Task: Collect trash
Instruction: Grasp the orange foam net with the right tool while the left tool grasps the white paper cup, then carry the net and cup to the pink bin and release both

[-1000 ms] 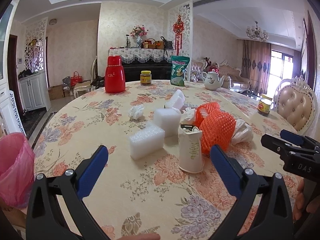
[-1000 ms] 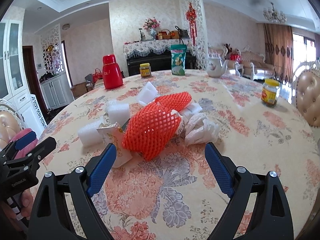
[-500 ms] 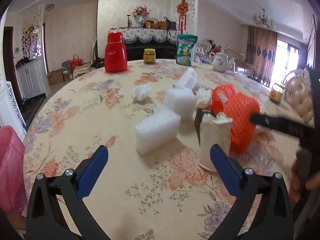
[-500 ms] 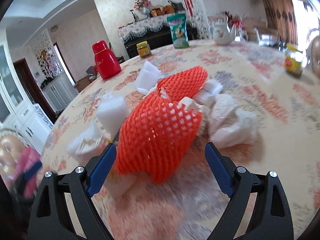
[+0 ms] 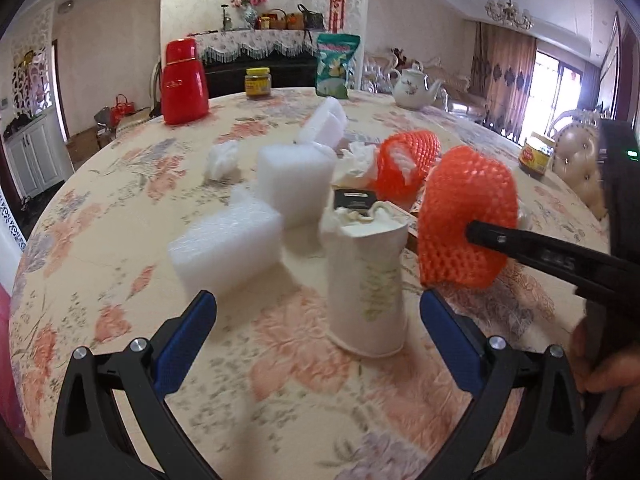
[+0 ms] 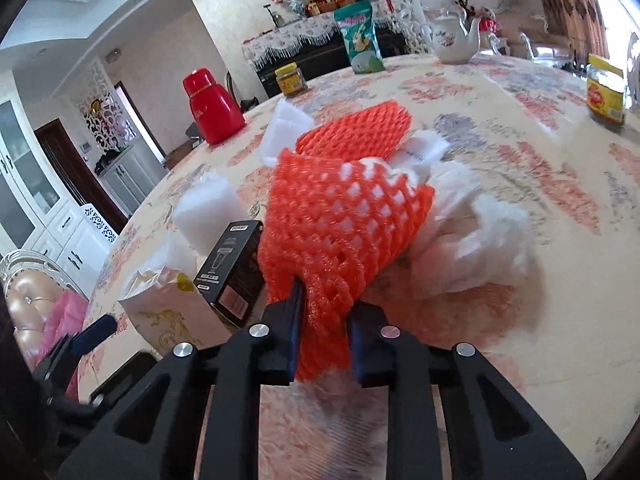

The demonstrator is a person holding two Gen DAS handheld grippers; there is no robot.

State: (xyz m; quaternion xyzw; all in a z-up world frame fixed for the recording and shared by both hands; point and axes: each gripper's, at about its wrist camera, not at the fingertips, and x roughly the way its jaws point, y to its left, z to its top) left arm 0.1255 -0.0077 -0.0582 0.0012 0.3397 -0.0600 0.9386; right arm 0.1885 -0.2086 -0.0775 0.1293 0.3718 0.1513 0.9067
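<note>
With your right gripper (image 6: 322, 332) clamped on the orange foam net (image 6: 340, 220), lift straight up, clear of the cup (image 6: 168, 312) at its left.

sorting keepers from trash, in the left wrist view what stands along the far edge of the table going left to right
red thermos → yellow-lidded jar → green snack bag → white teapot → second yellow-lidded jar
</note>
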